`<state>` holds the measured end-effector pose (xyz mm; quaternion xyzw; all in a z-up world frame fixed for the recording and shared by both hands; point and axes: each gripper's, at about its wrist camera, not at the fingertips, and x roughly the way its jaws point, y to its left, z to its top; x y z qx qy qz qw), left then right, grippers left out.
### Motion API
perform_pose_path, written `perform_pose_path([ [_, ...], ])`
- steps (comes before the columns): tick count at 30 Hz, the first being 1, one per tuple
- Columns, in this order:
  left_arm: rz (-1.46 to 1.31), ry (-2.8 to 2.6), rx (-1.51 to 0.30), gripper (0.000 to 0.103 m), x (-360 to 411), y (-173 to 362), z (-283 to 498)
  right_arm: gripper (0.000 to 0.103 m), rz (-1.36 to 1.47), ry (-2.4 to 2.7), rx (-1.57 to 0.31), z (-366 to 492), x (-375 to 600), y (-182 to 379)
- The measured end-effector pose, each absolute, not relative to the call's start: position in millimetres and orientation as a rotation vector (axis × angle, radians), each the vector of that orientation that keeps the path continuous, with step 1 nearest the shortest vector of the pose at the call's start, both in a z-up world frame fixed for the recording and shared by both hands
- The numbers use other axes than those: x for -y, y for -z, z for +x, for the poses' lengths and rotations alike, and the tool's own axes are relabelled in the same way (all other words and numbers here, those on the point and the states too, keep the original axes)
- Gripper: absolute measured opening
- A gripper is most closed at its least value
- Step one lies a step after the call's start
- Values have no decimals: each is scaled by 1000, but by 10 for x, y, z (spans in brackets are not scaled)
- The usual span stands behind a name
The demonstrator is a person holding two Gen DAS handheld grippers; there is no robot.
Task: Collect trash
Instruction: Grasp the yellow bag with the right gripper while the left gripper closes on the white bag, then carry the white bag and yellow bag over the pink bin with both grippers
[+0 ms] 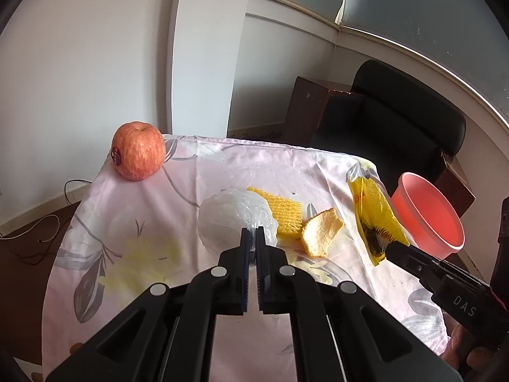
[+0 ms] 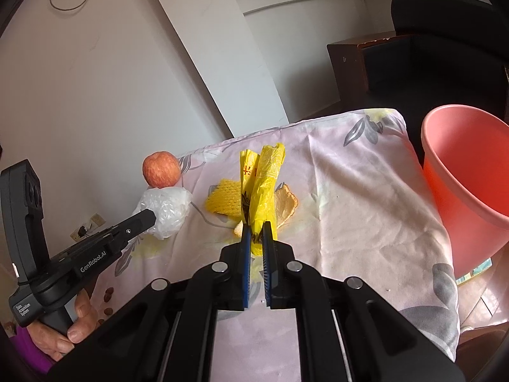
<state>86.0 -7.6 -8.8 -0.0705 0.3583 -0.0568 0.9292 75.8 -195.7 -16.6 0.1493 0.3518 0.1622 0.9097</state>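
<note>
Your left gripper (image 1: 253, 234) is pinching the white plastic bag (image 1: 229, 219); your right gripper (image 2: 257, 232) clamps the yellow wrapper (image 2: 265, 184), pink bin (image 2: 461, 172) to its right.

Both wrist cameras look down, close, sharing the tabletop (image 1: 127, 254).

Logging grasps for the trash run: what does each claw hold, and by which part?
Left claw pinches the white plastic bag by its near crumpled edge. Right claw grips the yellow wrapper by its near end.
</note>
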Motion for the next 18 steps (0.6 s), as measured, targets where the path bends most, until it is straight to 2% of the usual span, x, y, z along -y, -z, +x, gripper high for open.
perform_pose_path([
  [18, -114, 224, -662, 3, 502, -142, 769, 7, 364, -255, -677, 533, 2391, 114],
])
